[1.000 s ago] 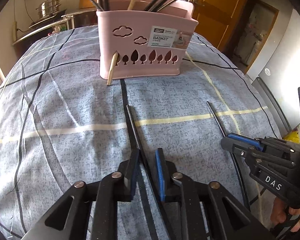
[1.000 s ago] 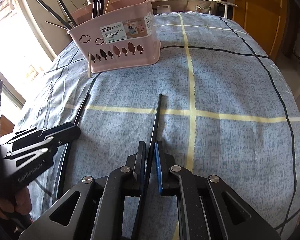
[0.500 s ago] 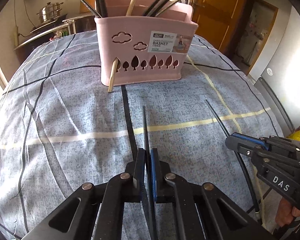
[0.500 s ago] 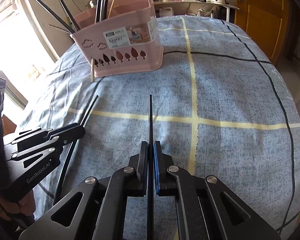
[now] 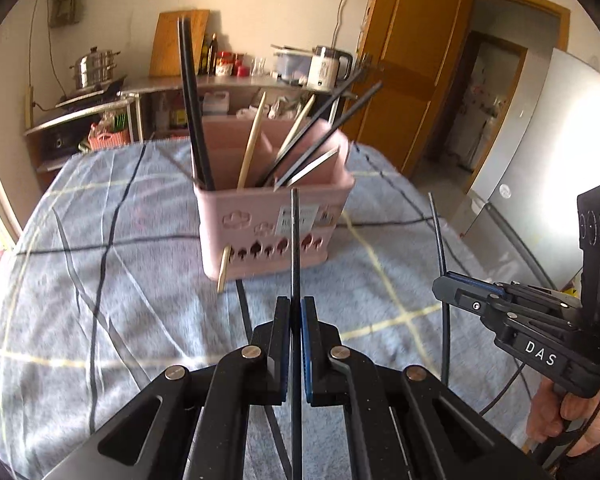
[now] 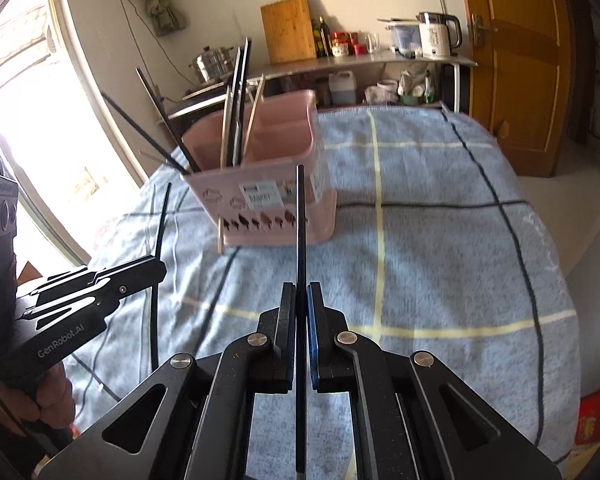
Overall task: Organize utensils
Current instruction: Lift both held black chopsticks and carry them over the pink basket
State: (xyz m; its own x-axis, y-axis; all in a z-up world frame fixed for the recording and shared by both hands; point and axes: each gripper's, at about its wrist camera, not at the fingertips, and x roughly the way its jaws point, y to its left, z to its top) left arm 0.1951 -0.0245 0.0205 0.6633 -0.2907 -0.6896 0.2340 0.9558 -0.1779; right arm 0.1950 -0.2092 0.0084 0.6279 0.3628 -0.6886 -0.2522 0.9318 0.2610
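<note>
- Worktop (image 5: 100,280) under a blue-grey cloth crossed by black and pale yellow lines spreads below and ahead of both grippers
- Pink basket (image 5: 260,236) stands upright on the cloth ahead of both grippers, slightly left of the right one; its compartments hold black chopsticks and pale wooden ones, leaning at different angles; one pale stick (image 5: 224,270) pokes out through a cut-out low on its front wall
- Left gripper (image 5: 296,308) is clamped on a black chopstick (image 5: 295,248), jaws nearly together; the stick points ahead, its tip across the basket's front, clear of the cloth
- Right gripper (image 6: 301,294) is pinched on another black chopstick (image 6: 300,216) in the same way, tip over the basket's label; each gripper shows at the side of the other's view
</note>
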